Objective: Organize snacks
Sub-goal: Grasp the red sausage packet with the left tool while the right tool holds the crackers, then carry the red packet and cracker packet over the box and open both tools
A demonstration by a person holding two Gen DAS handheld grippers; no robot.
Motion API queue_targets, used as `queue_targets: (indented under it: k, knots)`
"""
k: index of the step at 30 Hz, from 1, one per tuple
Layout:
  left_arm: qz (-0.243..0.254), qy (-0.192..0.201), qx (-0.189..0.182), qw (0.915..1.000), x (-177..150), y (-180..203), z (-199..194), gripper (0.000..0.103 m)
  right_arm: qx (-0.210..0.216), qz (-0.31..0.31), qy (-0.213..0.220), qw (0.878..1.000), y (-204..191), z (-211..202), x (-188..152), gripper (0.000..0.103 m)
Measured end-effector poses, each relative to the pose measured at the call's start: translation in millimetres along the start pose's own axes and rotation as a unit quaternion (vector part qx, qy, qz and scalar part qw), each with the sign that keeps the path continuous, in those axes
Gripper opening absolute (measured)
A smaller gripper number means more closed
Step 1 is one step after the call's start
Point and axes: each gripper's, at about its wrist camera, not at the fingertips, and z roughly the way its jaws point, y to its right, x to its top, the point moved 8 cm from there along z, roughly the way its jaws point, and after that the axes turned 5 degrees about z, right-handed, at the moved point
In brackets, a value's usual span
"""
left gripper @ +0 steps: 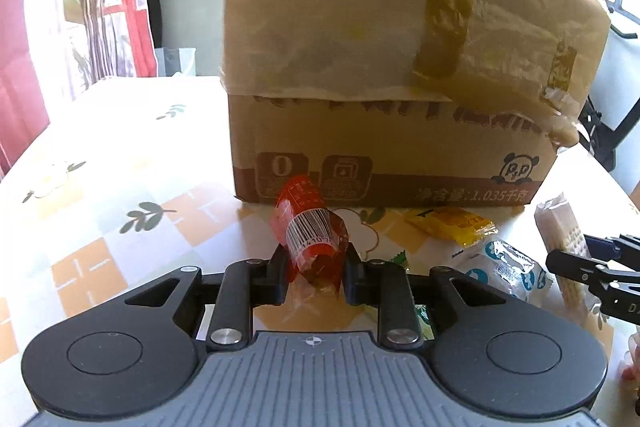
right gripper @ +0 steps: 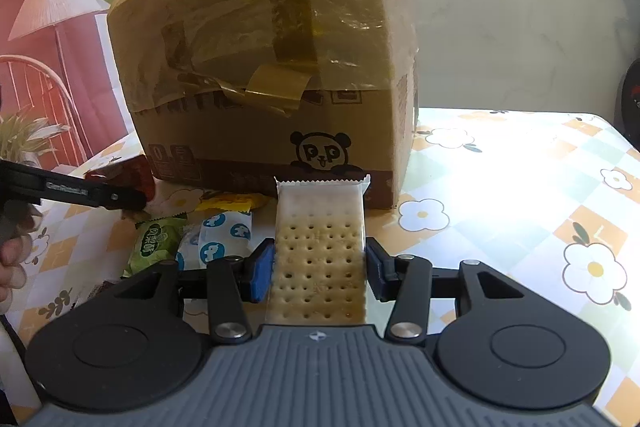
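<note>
Our left gripper (left gripper: pixel 314 269) has its jaws pinched on a red wrapped snack (left gripper: pixel 310 231) that sticks out ahead of them. Our right gripper (right gripper: pixel 320 269) clamps a clear cracker packet (right gripper: pixel 322 247) between its jaws — flat, pointing forward. Beyond both jaws stands a taped cardboard box (right gripper: pixel 260 67) on the flowered counter (right gripper: pixel 500 187); more snack packets (right gripper: pixel 216 235) lie between the grippers.

Left tongs (left gripper: pixel 314 269) and right tongs (right gripper: pixel 320 269) both angle downward, each clamped on a packet.
</note>
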Motion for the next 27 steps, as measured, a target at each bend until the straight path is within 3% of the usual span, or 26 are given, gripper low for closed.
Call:
queue_targets:
  k: [2, 4, 12, 27]
  knots:
    - [0.000, 0.005, -0.001, 1.0000, 2, -2, -6, 0.027, -0.001, -0.002, -0.001, 1.000, 0, 1, 0, 0.049]
    - [0.001, 0.011, -0.004, 0.9999, 2, -3, -12, 0.013, -0.001, -0.004, -0.003, 1.000, 0, 2, 0, 0.049]
    - [-0.004, 0.012, -0.019, 0.9997, -5, -5, -27, 0.013, -0.006, -0.010, -0.007, 1.000, 0, 3, -1, 0.049]
    - [0.008, 0.055, -0.027, 0.9981, 4, -8, -67, 0.013, -0.004, -0.033, -0.005, 0.999, -5, -3, 0, 0.049]
